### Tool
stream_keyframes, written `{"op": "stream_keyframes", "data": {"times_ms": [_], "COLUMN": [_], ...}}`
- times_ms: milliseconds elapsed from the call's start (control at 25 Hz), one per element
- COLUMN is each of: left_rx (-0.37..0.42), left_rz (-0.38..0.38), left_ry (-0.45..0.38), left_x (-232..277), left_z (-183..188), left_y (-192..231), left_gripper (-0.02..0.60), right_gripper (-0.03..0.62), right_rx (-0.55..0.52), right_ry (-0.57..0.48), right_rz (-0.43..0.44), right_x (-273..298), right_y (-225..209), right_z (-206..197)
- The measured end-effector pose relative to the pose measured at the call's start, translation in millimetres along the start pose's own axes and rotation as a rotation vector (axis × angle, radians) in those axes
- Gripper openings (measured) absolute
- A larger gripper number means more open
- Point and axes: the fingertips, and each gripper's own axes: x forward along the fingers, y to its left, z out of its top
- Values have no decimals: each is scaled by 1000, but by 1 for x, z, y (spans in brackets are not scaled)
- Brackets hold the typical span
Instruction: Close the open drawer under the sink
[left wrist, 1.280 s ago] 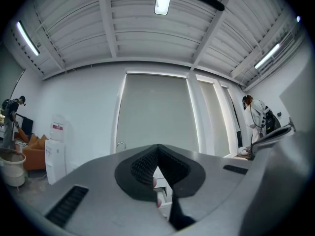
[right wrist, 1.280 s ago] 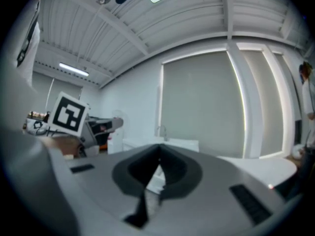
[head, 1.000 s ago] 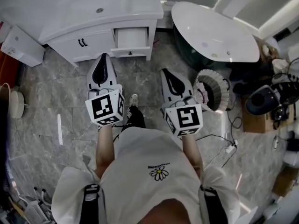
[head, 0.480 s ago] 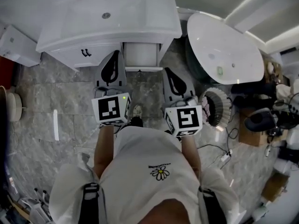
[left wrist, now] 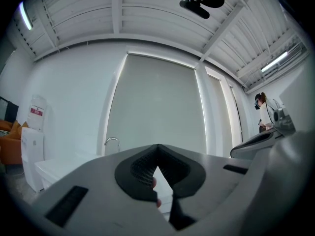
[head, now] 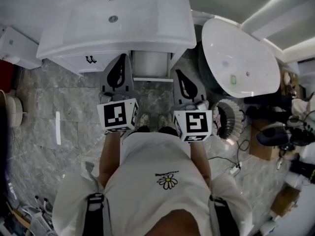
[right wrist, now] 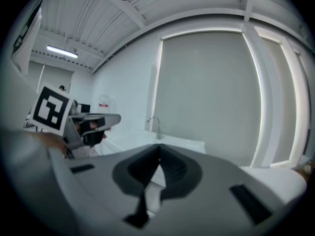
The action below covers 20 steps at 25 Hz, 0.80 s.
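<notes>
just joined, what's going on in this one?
A person stands facing the white sink vanity with a gripper in each hand. The left gripper and right gripper are both shut and empty, held out on either side of the open drawer under the sink. The drawer is not yet closed. The head view doesn't show whether either gripper touches it.

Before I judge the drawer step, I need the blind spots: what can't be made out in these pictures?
- Back of the drawer: head view, hidden under the sink rim.
- Its handle: head view, not visible from above.
- The drawer in the gripper views: blocked by the left claw and right claw bodies.
- Right gripper view: blurred.
</notes>
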Motion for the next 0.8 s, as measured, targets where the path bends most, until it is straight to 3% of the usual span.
{"op": "stream_keyframes", "data": {"times_ms": [320,600,800], "left_rx": [24,39,4], "left_rz": [0,-3,4], "left_ry": [-52,-49,-39], "left_x": [5,6,11], "left_z": [21,18,12], "left_y": [-23,-34,-32], "left_gripper": [20,20,20], "right_gripper": [29,29,29], "right_rx": [55,79,58], "right_ry": [-123,-144,-151], "right_rz": [-41,-49,-38], "right_x": [-3,1,8], "right_y": [-35,-48,-48], "right_z": [22,21,21]}}
